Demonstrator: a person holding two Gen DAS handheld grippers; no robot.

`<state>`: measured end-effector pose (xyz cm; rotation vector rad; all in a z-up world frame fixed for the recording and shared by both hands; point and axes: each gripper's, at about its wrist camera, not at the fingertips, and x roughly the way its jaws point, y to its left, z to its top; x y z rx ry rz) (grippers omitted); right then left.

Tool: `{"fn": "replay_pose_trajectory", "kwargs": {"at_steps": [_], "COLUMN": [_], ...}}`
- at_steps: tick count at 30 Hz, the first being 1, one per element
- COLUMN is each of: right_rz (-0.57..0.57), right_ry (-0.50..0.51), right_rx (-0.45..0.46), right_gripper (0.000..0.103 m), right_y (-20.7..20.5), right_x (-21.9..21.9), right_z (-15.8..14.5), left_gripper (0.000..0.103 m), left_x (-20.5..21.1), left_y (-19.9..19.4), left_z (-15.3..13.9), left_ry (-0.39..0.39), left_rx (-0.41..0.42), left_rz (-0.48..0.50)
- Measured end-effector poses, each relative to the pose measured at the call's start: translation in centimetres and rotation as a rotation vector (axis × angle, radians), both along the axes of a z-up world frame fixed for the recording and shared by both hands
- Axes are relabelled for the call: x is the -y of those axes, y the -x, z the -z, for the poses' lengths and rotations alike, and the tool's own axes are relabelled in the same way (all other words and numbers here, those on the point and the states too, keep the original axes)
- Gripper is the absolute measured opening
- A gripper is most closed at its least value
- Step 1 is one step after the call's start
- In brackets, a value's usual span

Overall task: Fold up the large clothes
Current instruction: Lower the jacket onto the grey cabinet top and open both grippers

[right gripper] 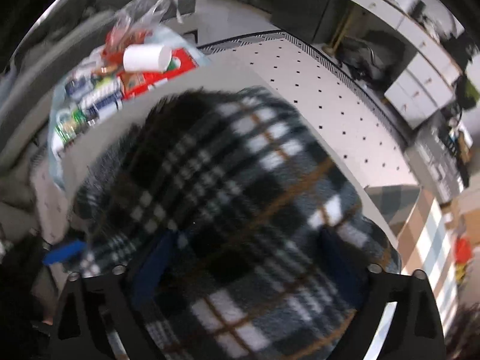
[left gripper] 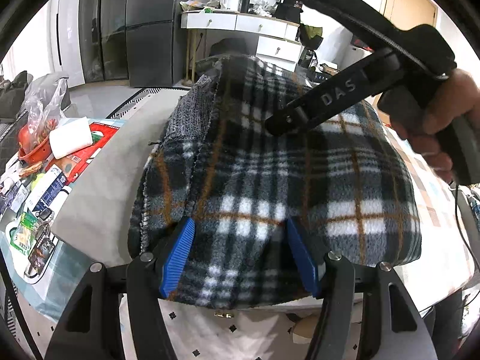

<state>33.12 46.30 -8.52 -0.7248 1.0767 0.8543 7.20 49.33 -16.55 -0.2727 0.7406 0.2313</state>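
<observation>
A folded plaid fleece garment (left gripper: 270, 180), black, white and grey with orange lines, lies on a grey pad (left gripper: 99, 180) on the table. My left gripper (left gripper: 238, 231) is open, its blue pads (left gripper: 177, 255) resting on the garment's near edge. My right gripper (left gripper: 282, 123) reaches in from the upper right of the left wrist view and presses on the garment's far part. In the blurred right wrist view the right gripper (right gripper: 240, 240) is open over the garment (right gripper: 228, 180), blue pads (right gripper: 153, 267) apart.
Snack packets, a white roll (left gripper: 70, 141) and a red bowl (left gripper: 33, 147) in a plastic bag crowd the table's left side. A dotted white rug (right gripper: 330, 96) covers the floor. A white dresser (left gripper: 240, 24) and dark cabinets stand behind.
</observation>
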Motion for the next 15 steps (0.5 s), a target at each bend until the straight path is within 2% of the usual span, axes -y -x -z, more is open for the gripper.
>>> {"fn": "replay_pose_trajectory", "kwargs": {"at_steps": [3, 6, 9, 10, 13, 15], "right_rz": [0.017, 0.02, 0.034, 0.048, 0.093, 0.142], "right_ry": [-0.012, -0.065, -0.22, -0.293, -0.413, -0.513], "right_rx": [-0.012, -0.049, -0.091, -0.108, -0.132, -0.137], "right_gripper": [0.103, 0.101, 0.098, 0.097, 0.097, 0.097], "right_y": [-0.2, -0.6, -0.9, -0.9, -0.6, 0.0], "right_x": [0.0, 0.4, 2.7, 4.3, 8.4, 12.2], "right_z": [-0.2, -0.9, -2.8, -3.8, -5.5, -6.8], "left_gripper": [0.059, 0.059, 0.059, 0.059, 0.058, 0.059], "left_x": [0.4, 3.0, 3.6, 3.9, 5.3, 6.5], "left_y": [0.1, 1.6, 1.9, 2.1, 3.0, 3.8], "left_z": [-0.3, -1.8, -2.3, -2.6, -3.9, -4.8], "left_ry": [-0.007, -0.016, -0.028, -0.027, -0.067, -0.066], "left_rx": [-0.009, -0.025, -0.039, -0.042, -0.039, -0.021], "left_rz": [-0.002, -0.01, -0.029, -0.039, -0.047, -0.036]}}
